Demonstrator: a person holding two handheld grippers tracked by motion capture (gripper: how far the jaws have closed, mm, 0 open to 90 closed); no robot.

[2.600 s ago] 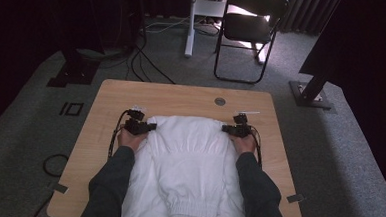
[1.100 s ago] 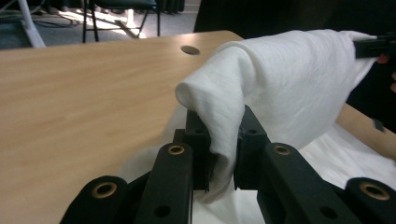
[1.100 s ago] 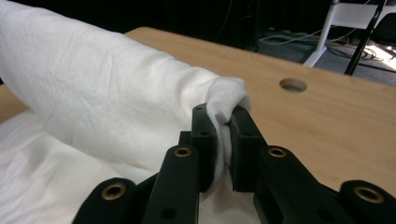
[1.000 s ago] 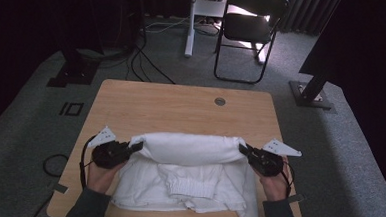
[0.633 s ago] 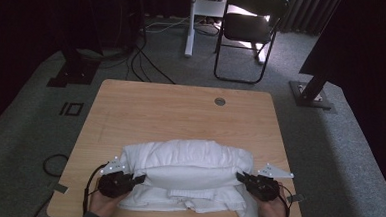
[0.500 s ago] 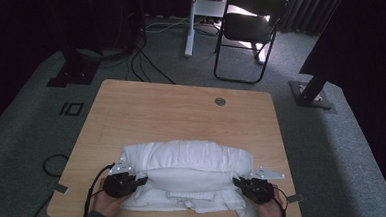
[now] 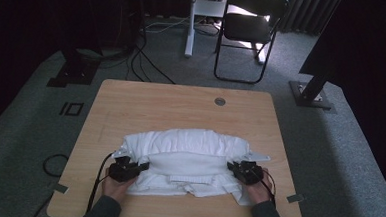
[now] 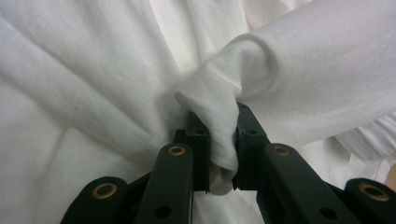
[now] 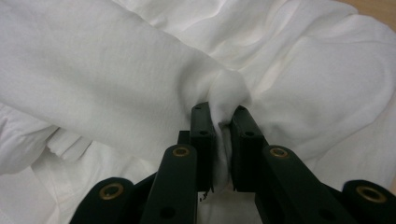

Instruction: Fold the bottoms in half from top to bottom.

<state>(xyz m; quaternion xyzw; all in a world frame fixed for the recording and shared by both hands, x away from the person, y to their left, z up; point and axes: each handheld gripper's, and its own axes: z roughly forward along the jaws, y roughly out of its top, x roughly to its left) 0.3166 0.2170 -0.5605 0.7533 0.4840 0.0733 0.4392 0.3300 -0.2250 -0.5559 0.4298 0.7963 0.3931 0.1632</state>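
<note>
A white sweater (image 7: 188, 158) lies folded over on itself near the front of the wooden table (image 7: 181, 108). At its left end my left gripper (image 7: 140, 165) is shut on a bunch of the white fabric (image 8: 219, 140). My right gripper (image 7: 232, 166) pinches the sweater's right end the same way, cloth (image 9: 224, 135) squeezed between its black jaws. Both grippers are low, close to the tabletop, with the person's hands behind them at the table's front edge. The ribbed hem (image 7: 187, 179) lies under the folded-over layer.
The far half of the table is bare wood with a round cable hole (image 7: 220, 101). Beyond it stand a black folding chair (image 7: 247, 31) and a white post (image 7: 190, 23). Cables (image 7: 133, 60) run over the grey carpet at left; stand bases sit at both sides.
Both grippers have carried the sweater's far edge toward the person and down, folding it over the lower part. They now sit lower and nearer the front edge than a second ago.
</note>
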